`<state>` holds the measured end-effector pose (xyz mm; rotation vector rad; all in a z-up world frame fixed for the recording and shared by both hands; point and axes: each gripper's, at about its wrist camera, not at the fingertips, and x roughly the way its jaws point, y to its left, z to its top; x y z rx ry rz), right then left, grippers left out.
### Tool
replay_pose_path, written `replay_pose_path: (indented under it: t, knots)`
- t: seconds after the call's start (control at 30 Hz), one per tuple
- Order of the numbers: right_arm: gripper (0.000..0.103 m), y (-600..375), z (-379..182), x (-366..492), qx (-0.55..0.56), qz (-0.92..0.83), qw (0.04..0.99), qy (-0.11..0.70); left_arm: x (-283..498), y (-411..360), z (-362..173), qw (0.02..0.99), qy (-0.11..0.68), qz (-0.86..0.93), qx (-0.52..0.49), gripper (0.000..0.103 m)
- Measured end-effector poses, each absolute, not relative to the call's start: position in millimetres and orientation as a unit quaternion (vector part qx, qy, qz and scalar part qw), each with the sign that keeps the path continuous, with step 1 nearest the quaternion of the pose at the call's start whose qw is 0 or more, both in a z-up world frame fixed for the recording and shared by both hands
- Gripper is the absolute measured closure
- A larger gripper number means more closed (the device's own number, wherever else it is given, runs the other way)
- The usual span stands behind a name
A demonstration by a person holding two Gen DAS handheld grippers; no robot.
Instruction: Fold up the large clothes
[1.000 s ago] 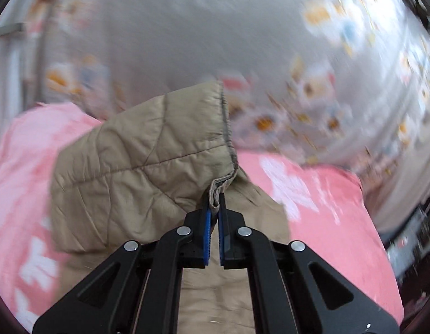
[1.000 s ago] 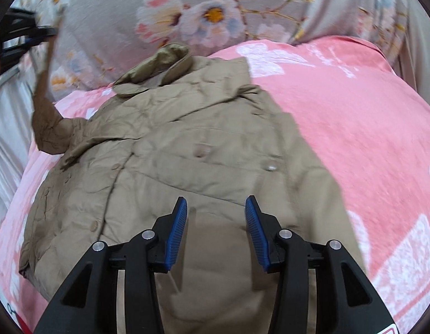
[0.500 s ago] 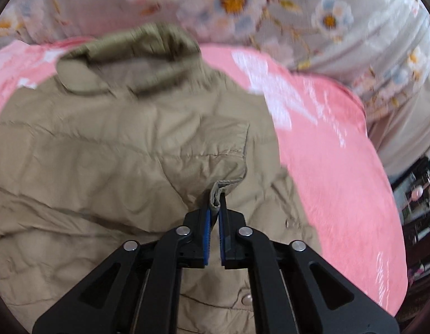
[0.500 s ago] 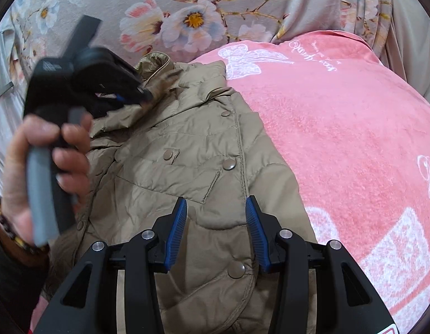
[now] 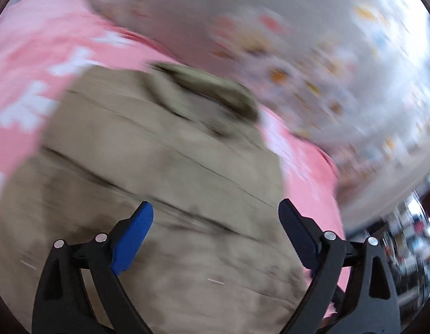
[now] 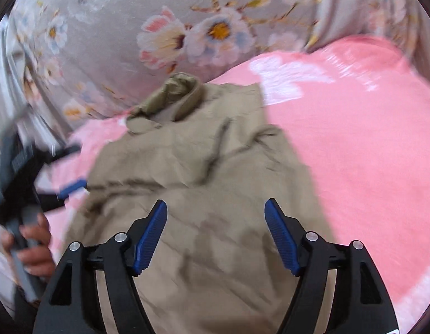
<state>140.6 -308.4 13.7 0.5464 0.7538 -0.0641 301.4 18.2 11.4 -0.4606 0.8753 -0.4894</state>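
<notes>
A tan quilted jacket (image 6: pixel 203 167) lies on a pink blanket (image 6: pixel 354 153), collar (image 6: pixel 181 97) towards the far floral fabric. Its left part is folded over the body. The left wrist view is blurred and shows the jacket (image 5: pixel 164 172) below my left gripper (image 5: pixel 215 222), which is open and empty. The left gripper also shows in the right wrist view (image 6: pixel 56 178), at the jacket's left edge, held by a hand. My right gripper (image 6: pixel 216 222) is open and empty above the jacket's lower part.
Grey fabric with a flower print (image 6: pixel 187 33) rises behind the blanket. The blanket has white patterns (image 6: pixel 281 80). In the left wrist view, dark cluttered furniture (image 5: pixel 409 239) stands at the right beyond the blanket's edge.
My left gripper has let go of the jacket sleeve, opened wide and drawn back to the left. The sleeve now lies folded over the jacket. My right gripper has opened wider.
</notes>
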Motion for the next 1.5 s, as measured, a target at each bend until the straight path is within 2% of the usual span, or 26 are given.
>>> replay_pose_path:
  t: [0.1, 0.23, 0.27, 0.3, 0.37, 0.43, 0.47, 0.5, 0.57, 0.6, 0.63, 0.7, 0.73, 0.87, 0.9, 1.0, 1.23, 1.33, 1.4, 1.43, 1.5]
  knots:
    - [0.032, -305.2, 4.9, 173.2, 0.278, -0.042, 0.883, 0.376, 325.8, 81.6, -5.0, 0.842, 0.427, -0.165, -0.284, 0.016]
    - [0.032, -296.1, -19.4, 210.6, 0.291, -0.044, 0.864, 0.408, 354.9, 119.7, -30.6, 0.808, 0.448, -0.150, -0.350, 0.017]
    - [0.039, -293.2, -23.4, 216.6, 0.289, -0.041, 0.863, 0.412, 360.7, 122.4, -36.1, 0.802, 0.453, -0.152, -0.358, 0.018]
    - [0.046, -290.4, -25.9, 220.2, 0.285, -0.039, 0.863, 0.416, 363.7, 123.8, -41.0, 0.796, 0.458, -0.153, -0.365, 0.025]
    - [0.084, -282.5, -25.4, 230.6, 0.267, -0.037, 0.864, 0.425, 373.7, 125.6, -51.9, 0.784, 0.465, -0.156, -0.381, 0.029]
    - [0.096, -282.0, -12.3, 233.7, 0.260, -0.029, 0.875, 0.408, 378.9, 121.8, -56.4, 0.779, 0.466, -0.157, -0.388, 0.030]
    - [0.098, -283.7, 0.6, 233.6, 0.255, -0.025, 0.884, 0.391, 381.8, 120.2, -55.5, 0.778, 0.467, -0.159, -0.389, 0.030]
    - [0.098, -286.8, 10.6, 233.7, 0.252, -0.022, 0.891, 0.378, 383.8, 117.5, -54.1, 0.779, 0.468, -0.162, -0.386, 0.031]
    - [0.099, -297.2, 43.9, 226.3, 0.243, -0.023, 0.910, 0.337, 390.2, 112.6, -53.9, 0.785, 0.470, -0.153, -0.374, 0.043]
    - [0.099, -304.1, 56.8, 220.8, 0.237, -0.030, 0.917, 0.319, 393.9, 110.4, -52.9, 0.791, 0.474, -0.141, -0.359, 0.059]
    - [0.100, -310.2, 63.4, 217.8, 0.236, -0.035, 0.920, 0.310, 395.9, 109.3, -52.9, 0.802, 0.479, -0.116, -0.337, 0.068]
    - [0.100, -320.6, 64.5, 215.6, 0.232, -0.041, 0.920, 0.314, 396.2, 108.0, -54.8, 0.814, 0.479, -0.095, -0.316, 0.073]
    - [0.100, -322.2, 52.5, 219.1, 0.221, -0.049, 0.914, 0.336, 395.3, 105.9, -55.1, 0.819, 0.478, -0.090, -0.304, 0.077]
    - [0.100, -315.1, -5.5, 233.2, 0.179, -0.087, 0.887, 0.417, 384.5, 87.3, -51.9, 0.861, 0.462, -0.040, -0.209, 0.084]
    - [0.100, -315.6, -22.6, 235.3, 0.176, -0.097, 0.879, 0.432, 382.2, 82.0, -52.6, 0.870, 0.459, -0.028, -0.181, 0.090]
    - [0.101, -315.8, -44.5, 238.4, 0.175, -0.106, 0.873, 0.442, 380.9, 73.9, -60.2, 0.880, 0.457, -0.010, -0.127, 0.091]
    - [0.099, -289.9, -48.8, 246.6, 0.071, -0.141, 0.877, 0.453, 377.0, 44.4, -67.5, 0.902, 0.430, 0.038, -0.011, 0.091]
    - [0.097, -293.5, -45.7, 240.6, 0.078, -0.139, 0.877, 0.454, 373.9, 36.0, -65.5, 0.903, 0.425, 0.053, 0.030, 0.090]
    - [0.090, -298.7, -35.6, 226.5, 0.099, -0.140, 0.875, 0.453, 362.1, 42.1, -55.5, 0.907, 0.418, 0.046, 0.032, 0.090]
    - [0.083, -302.2, -25.0, 213.2, 0.107, -0.149, 0.876, 0.445, 355.9, 43.0, -49.1, 0.908, 0.414, 0.045, 0.035, 0.089]
    - [0.081, -298.9, -2.5, 197.8, 0.107, -0.158, 0.888, 0.419, 340.1, 44.1, -27.4, 0.918, 0.393, 0.026, 0.041, 0.089]
